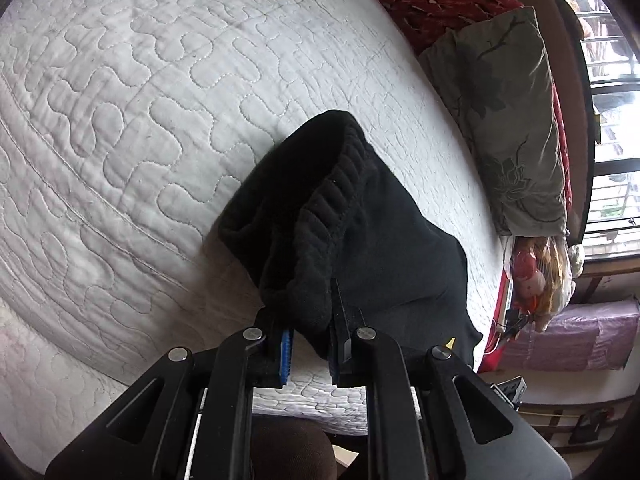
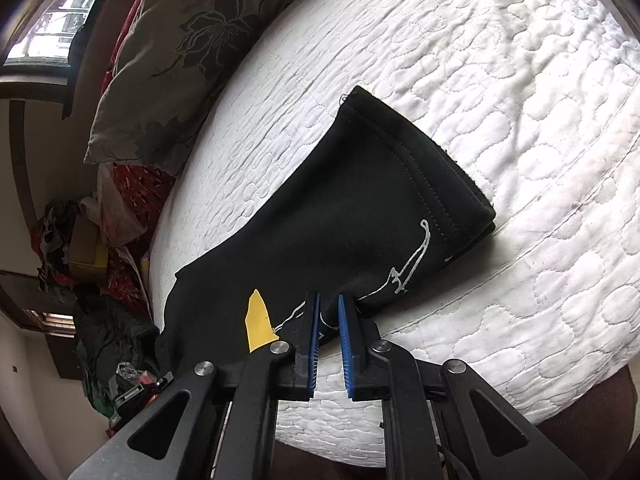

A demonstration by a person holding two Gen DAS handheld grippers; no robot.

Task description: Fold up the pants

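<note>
Both grippers are gripping black pants on a white quilted bed.
Left gripper (image 1: 310,332) fingers are clamping the ribbed waistband at the frame's centre; right gripper (image 2: 329,312) fingers are pinching the pants (image 2: 352,208) near a yellow patch (image 2: 257,322).

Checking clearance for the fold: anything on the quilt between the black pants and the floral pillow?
Nothing: bare white quilt separates the pants from the pillow, clearest in the right wrist view.

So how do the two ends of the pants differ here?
The waistband is ribbed, thick and bunched, and the left gripper pinches its near edge. The hem end is smooth, with stitch lines, and lies flat; the right gripper pinches further along, near white printing. Both are black and lie on the white quilt.
</note>
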